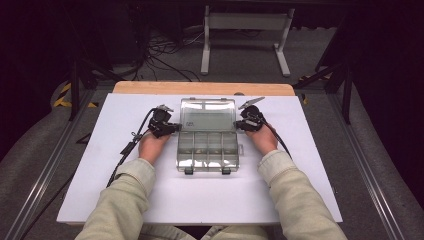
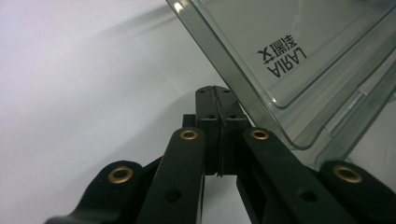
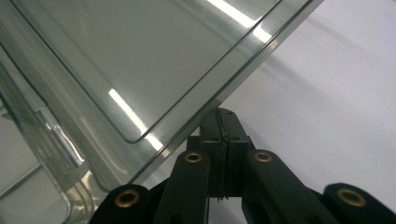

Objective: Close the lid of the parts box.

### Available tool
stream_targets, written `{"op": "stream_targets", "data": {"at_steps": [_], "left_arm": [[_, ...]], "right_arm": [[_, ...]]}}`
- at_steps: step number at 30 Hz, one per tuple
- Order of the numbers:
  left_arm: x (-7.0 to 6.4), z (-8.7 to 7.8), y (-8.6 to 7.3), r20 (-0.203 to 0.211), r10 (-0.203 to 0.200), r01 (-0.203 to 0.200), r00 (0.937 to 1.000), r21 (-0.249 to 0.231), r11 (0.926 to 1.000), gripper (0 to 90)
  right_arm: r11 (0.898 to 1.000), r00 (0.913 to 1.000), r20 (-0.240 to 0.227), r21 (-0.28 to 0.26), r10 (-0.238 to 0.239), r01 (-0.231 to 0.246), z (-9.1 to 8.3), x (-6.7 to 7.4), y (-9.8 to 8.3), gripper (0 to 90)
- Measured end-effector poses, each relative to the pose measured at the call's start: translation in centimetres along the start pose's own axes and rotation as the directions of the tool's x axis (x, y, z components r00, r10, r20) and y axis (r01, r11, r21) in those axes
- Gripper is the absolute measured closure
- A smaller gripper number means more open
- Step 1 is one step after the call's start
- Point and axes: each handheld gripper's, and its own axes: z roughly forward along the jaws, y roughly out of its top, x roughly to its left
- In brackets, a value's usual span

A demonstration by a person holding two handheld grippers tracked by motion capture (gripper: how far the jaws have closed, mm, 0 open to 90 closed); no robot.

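Both grippers, the left gripper (image 1: 175, 127) and the right gripper (image 1: 239, 124), are clenched with jaws pressed together and nothing between them, each tip just beside a side edge of the raised lid of the clear plastic compartment box (image 1: 208, 150). That box sits mid-table on the white tabletop (image 1: 300, 190), its lid (image 1: 207, 115) open and tilted back, its divided tray toward the person, whose hands in pale sleeves (image 1: 292, 200) flank it.

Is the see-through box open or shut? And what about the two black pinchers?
clear plastic box: open, dividers showing
lid: lifted, standing up at the back
left gripper: jaws shut, beside the lid's edge
right gripper: jaws shut, beside the lid's other edge
latches: undone
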Motion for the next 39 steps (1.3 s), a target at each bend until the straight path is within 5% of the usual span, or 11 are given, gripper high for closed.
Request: {"op": "stream_targets", "data": {"at_steps": [9, 14, 39], "left_arm": [[0.1, 0.0, -0.1, 0.0, -0.002, 0.002, 1.0, -0.009, 1.0, 90.0], [0.3, -0.1, -0.3, 0.021, -0.039, 0.04, 0.999, -0.025, 0.9989, 90.0], [-0.4, -1.1, 0.1, -0.019, -0.046, 0.042, 0.9988, -0.145, 0.9886, 89.9]], "right_arm": [[0.999, 0.9996, 0.004, -0.018, 0.027, -0.027, 0.1, -0.1, 0.0, 89.9], [0.999, 0.9991, 0.021, -0.038, 0.036, -0.035, 0.1, 0.1, 0.1, 89.2], [0.989, 0.9969, 0.062, -0.146, 0.048, -0.038, -1.5, 0.4, 0.8, 89.9]]}}
